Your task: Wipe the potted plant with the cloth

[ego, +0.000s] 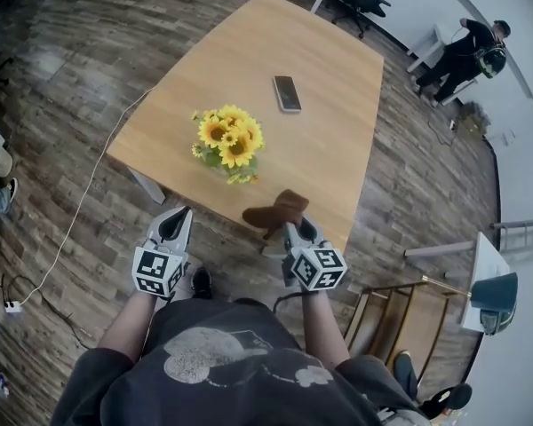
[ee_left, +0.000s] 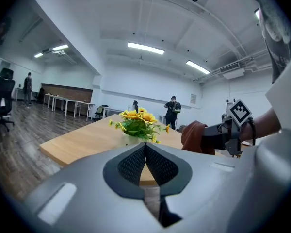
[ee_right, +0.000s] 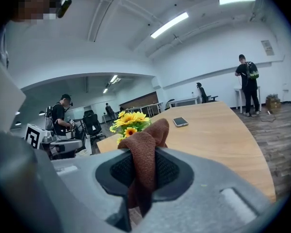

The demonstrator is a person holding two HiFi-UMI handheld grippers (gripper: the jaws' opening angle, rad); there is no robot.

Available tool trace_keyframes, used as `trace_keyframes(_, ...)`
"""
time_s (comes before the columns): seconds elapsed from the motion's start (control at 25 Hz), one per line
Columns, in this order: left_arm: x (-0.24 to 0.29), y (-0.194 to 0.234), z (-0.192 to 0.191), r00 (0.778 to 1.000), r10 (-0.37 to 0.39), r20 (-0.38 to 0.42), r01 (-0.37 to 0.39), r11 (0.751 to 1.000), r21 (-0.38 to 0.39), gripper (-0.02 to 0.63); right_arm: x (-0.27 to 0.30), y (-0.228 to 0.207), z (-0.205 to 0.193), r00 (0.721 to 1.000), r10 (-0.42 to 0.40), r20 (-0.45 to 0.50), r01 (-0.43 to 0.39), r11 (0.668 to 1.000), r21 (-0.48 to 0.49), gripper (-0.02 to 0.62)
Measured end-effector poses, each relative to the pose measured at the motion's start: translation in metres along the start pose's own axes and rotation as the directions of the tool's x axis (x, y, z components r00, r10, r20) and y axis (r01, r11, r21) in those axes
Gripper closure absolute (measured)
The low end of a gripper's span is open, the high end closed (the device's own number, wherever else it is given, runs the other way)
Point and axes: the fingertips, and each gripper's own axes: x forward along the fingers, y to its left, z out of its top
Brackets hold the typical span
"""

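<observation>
Brown cloth bunched beside yellow-flowered potted plant

Your two forearms reach out ahead of your chest, a gripper in each hand, side by side and apart, tips leaning slightly toward each other. Your left gripper points forward and a little down, its jaws pressed together with nothing between them. Your right gripper has its jaws clamped on a brown cloth, which bunches up above the tips. Each gripper's marker cube faces up toward your head.
</observation>
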Motion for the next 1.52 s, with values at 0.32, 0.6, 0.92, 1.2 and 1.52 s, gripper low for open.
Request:
trace_keyframes(0.32, 0.04, 0.007, 0.005, 1.0, -0.021, -0.006, 0.021, 1.0, 0.015, 0.497, 0.017, -0.007, 0.005, 1.0, -0.018, -0.012, 0.018, 1.0, 0.001, 0.546)
trace_keyframes(0.6, 0.085, 0.018, -0.007, 0.994, 0.021, -0.107, -0.011, 0.996, 0.093, 0.306, 0.051, -0.033, 0.01, 0.998, -0.001, -0.056, 0.002, 1.0, 0.005, 0.546)
trace_keyframes(0.92, 0.137, 0.046, -0.029, 0.978, 0.109, -0.178, -0.07, 0.975, 0.213, 0.109, 0.105, -0.061, 0.01, 0.984, 0.064, -0.169, -0.069, 0.997, -0.023, 0.546)
trace_keyframes(1.2, 0.164, 0.044, -0.029, 0.981, 0.095, -0.17, -0.058, 0.975, 0.213, 0.046, 0.155, -0.052, -0.006, 0.947, 0.171, -0.271, -0.19, 0.981, -0.044, 0.546)
trace_keyframes(1.52, 0.184, 0.041, -0.025, 0.977, 0.097, -0.188, -0.054, 0.974, 0.22, 0.072, 0.204, -0.023, -0.003, 0.898, 0.319, -0.303, -0.358, 0.93, -0.084, 0.546)
